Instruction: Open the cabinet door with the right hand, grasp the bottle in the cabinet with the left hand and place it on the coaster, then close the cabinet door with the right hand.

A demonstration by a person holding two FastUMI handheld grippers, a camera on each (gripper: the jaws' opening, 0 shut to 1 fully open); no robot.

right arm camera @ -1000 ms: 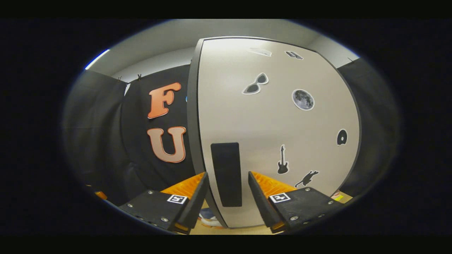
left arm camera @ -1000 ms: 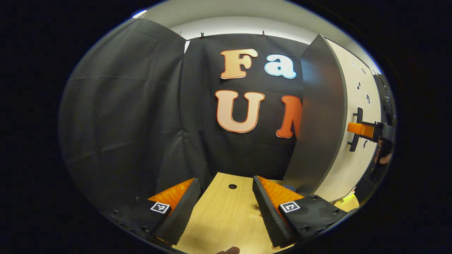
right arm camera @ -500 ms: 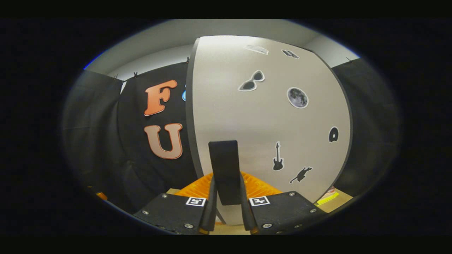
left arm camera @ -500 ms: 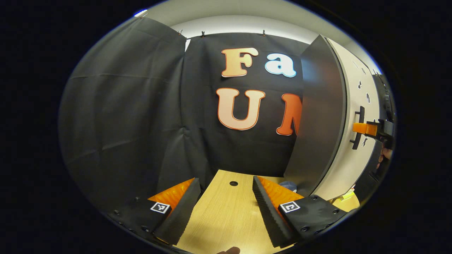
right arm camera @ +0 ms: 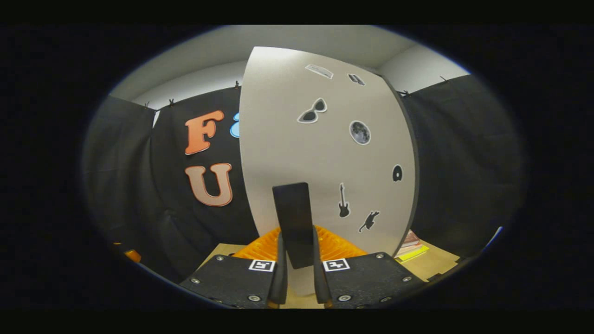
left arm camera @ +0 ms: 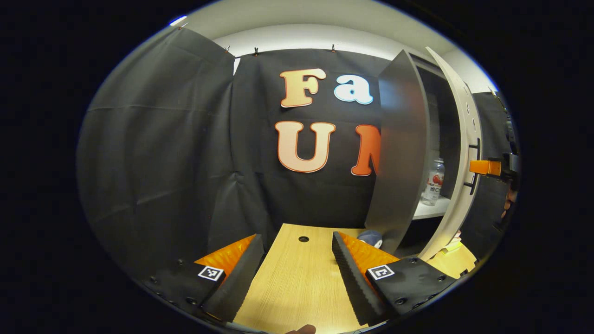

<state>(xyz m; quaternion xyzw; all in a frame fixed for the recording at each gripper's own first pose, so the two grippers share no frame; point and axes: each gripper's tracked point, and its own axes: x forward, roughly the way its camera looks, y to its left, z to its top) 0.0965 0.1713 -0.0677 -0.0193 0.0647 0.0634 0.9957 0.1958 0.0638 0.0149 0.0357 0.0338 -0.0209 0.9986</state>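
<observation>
- Now the right gripper (right arm camera: 299, 278) is clamped on the dark handle (right arm camera: 293, 222) of the cabinet door (right arm camera: 320, 153), both fingers pressing its sides in the right gripper view.
- From the left gripper view, the same gripper appears far off at the right edge, at the handle (left arm camera: 473, 164) on the door's (left arm camera: 464, 153) outer face, with a bit of the person's hand beside it.
- That door stands partly swung out, leaving a gap between it and the cabinet's dark side panel (left arm camera: 397, 153).
- Through the gap the bottle (left arm camera: 433, 182) stands upright on a pale shelf (left arm camera: 429, 210) inside the cabinet, clear with a red label.
- The side panel stands between the left gripper (left arm camera: 297, 273) and the bottle.
- Its fingers are spread apart with nothing between them, hovering above the wooden table (left arm camera: 297, 287).
- A small round hole (left arm camera: 303, 239) marks the tabletop ahead of it.
- A blue-grey rounded thing (left arm camera: 371, 238) lies on the table at the foot of the side panel; what it is cannot be told.
- Black stickers dot the door's pale front: sunglasses (right arm camera: 312, 111), a moon (right arm camera: 360, 132), a guitar (right arm camera: 343, 201).
- Some yellow and reddish flat items (right arm camera: 410, 248) lie on the table right of the door.
</observation>
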